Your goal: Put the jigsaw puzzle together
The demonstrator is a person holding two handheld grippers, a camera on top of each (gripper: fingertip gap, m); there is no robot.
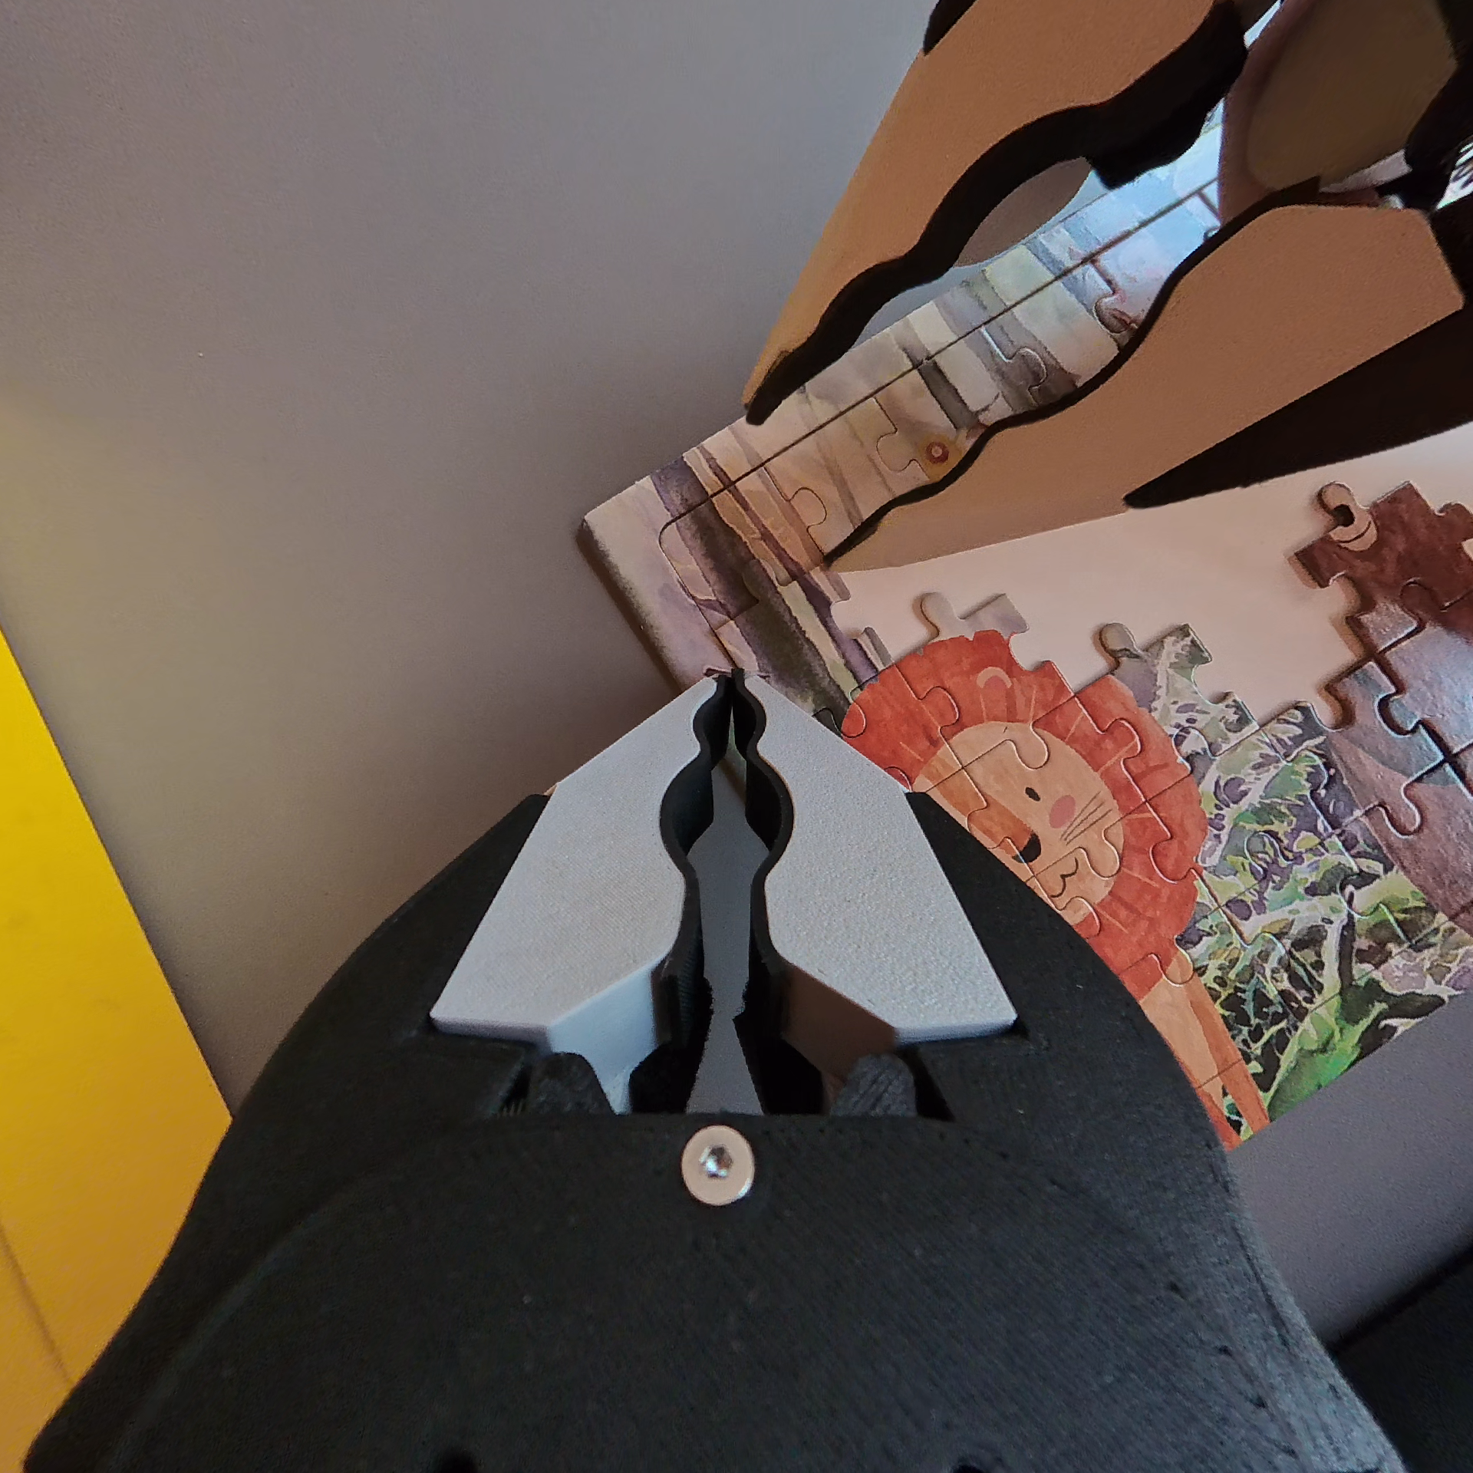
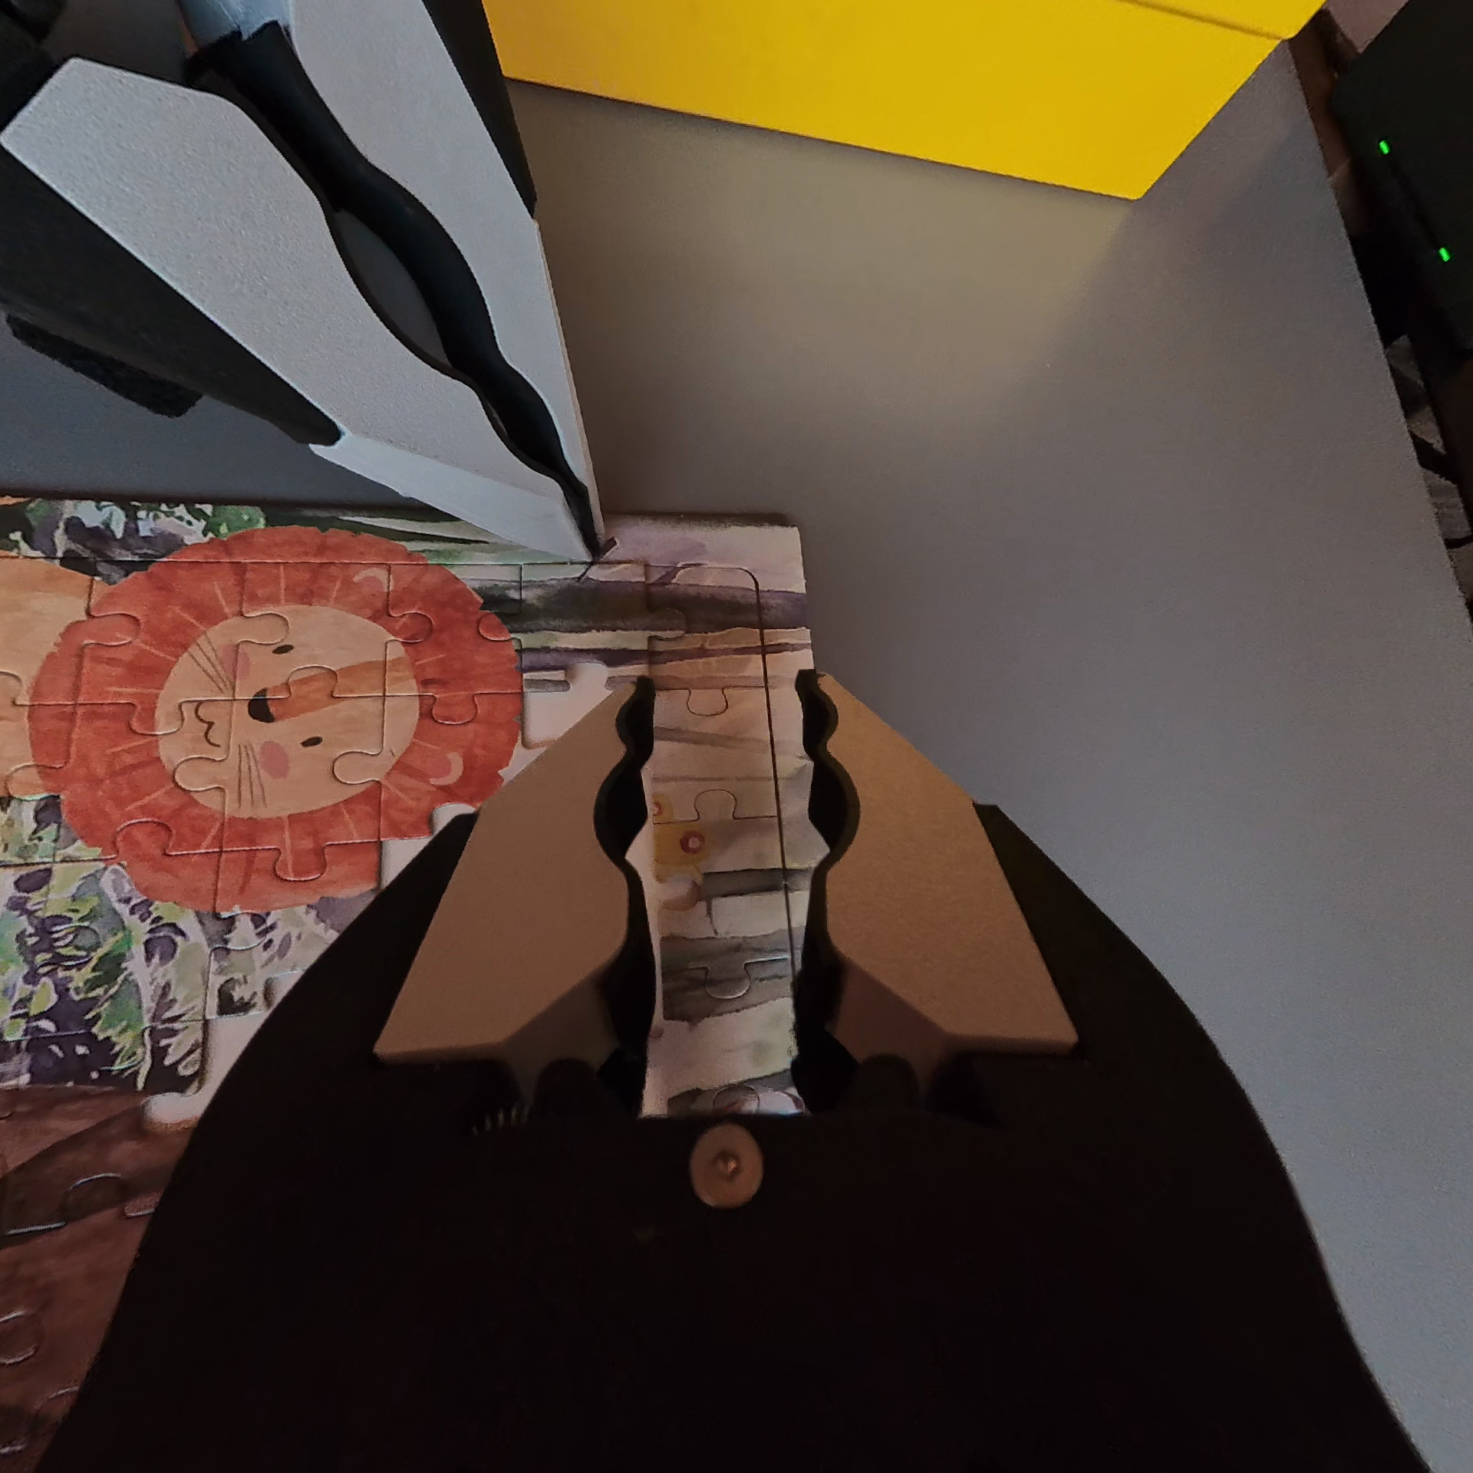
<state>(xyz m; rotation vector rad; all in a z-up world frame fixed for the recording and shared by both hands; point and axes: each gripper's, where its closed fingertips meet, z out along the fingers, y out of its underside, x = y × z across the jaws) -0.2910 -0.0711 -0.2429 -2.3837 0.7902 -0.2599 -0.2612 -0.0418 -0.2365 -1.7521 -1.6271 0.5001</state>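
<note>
Puzzle (image 2: 263,717) flat on table (image 2: 1036,558), part-built | left gripper (image 1: 733,681) closed, empty, at frame edge | right gripper (image 2: 725,685) open above border | risk: tip pressure dislodging seated pieces

Jigsaw puzzle (image 2: 263,717): run off the left picture edge; portion beneath the right gripper (image 2: 725,685) body concealed. Left gripper (image 2: 594,550): fingertips met at the puzzle border; contact with it could not be told. Black device (image 2: 1427,207), right of the fingers: cropped by the edge, kind indeterminable.
</note>
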